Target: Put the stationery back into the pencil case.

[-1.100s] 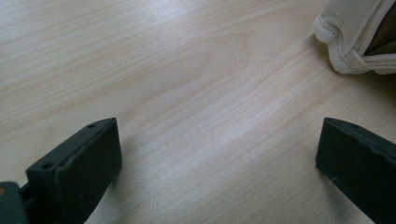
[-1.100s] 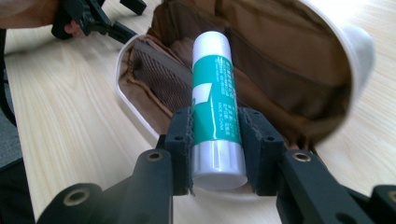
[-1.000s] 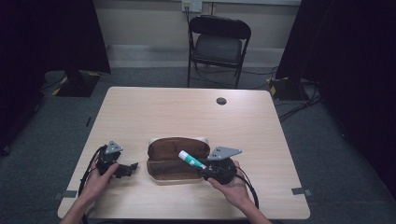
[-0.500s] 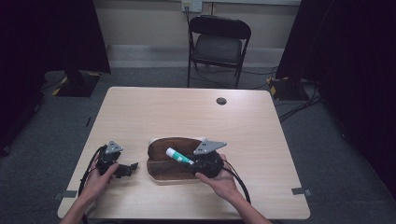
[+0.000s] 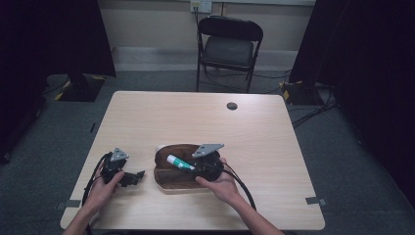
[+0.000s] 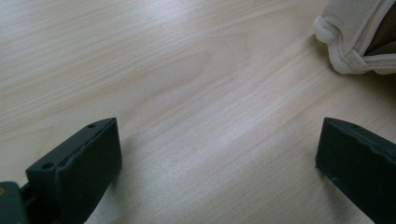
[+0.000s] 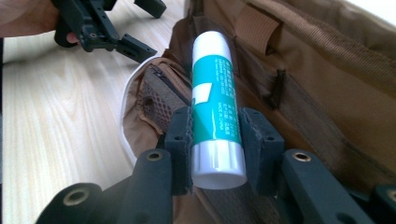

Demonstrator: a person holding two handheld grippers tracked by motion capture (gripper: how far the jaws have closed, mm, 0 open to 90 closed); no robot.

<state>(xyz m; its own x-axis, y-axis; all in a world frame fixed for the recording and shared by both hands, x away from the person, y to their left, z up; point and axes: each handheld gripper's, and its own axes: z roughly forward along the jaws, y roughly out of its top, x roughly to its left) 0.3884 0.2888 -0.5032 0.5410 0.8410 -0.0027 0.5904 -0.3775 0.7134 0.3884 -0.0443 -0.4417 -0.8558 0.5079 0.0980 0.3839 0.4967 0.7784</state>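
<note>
Gripping glue stick (image 7: 212,105) marked "MADE IN CHINA"

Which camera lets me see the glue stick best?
The right gripper view: the glue stick is close up there, clamped between the right tongs, with its teal label and white cap plain. The high view shows it small, over the open brown case.
</note>
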